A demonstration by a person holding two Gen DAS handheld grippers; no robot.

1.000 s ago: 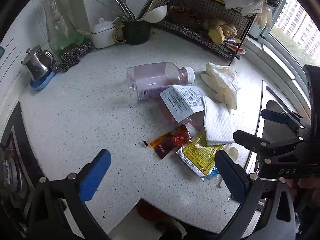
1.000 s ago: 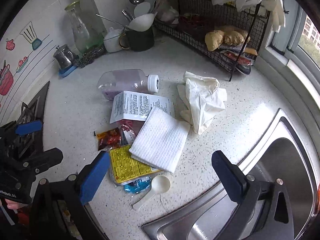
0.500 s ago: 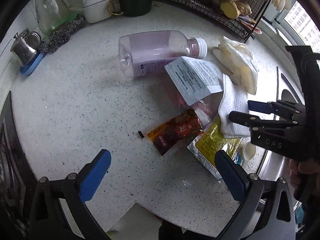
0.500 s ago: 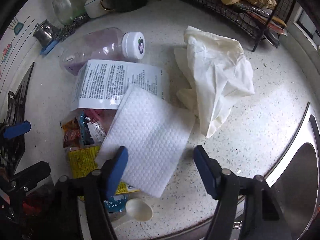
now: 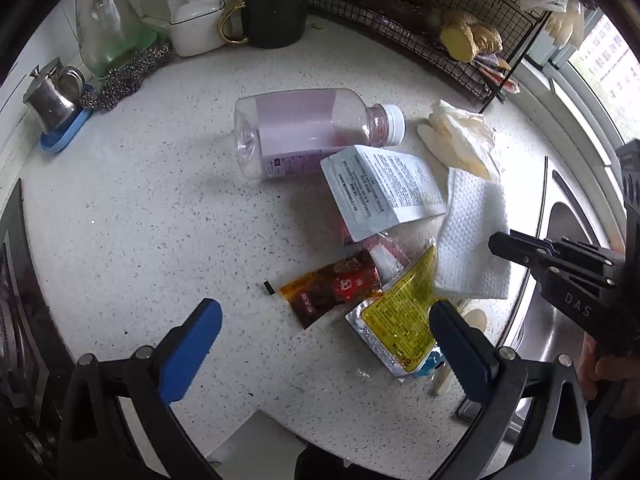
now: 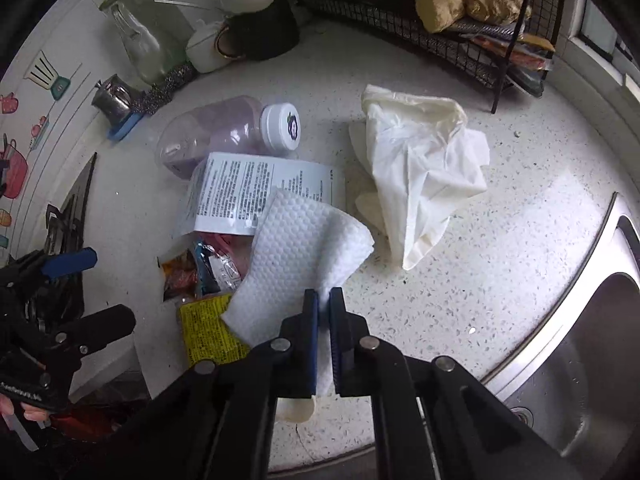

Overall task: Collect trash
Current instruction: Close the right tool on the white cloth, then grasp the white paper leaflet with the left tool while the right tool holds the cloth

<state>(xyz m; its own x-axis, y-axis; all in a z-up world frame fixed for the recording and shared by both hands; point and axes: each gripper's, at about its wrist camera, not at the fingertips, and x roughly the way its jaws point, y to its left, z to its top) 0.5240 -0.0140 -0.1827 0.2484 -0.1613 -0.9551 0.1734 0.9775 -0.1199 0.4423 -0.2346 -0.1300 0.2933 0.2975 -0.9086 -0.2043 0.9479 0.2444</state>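
Trash lies on the speckled counter: a pink plastic bottle [image 5: 308, 132] on its side, a white printed pouch [image 5: 380, 192], a red sauce packet [image 5: 332, 286], a yellow packet [image 5: 396, 320], a white paper towel [image 6: 304, 252] and crumpled white gloves [image 6: 420, 172]. My right gripper [image 6: 324, 296] is shut on the near edge of the paper towel, which bunches up at the pinch. In the left wrist view the towel [image 5: 472, 236] meets the right gripper's fingers. My left gripper [image 5: 324, 332] is open and empty, above the counter just short of the red and yellow packets.
A steel sink [image 6: 580, 340] lies to the right. A black wire rack [image 5: 440, 24] with ginger, a dark utensil mug [image 5: 272, 16], a white jar [image 5: 196, 24], a glass carafe [image 5: 108, 32] and a small steel pot [image 5: 52, 96] stand at the back. A stove edge [image 5: 12, 280] is at the left.
My right gripper moved down to the paper towel and closed on its near edge, lifting and bunching it. My left gripper stayed open and shifted slightly over the packets.
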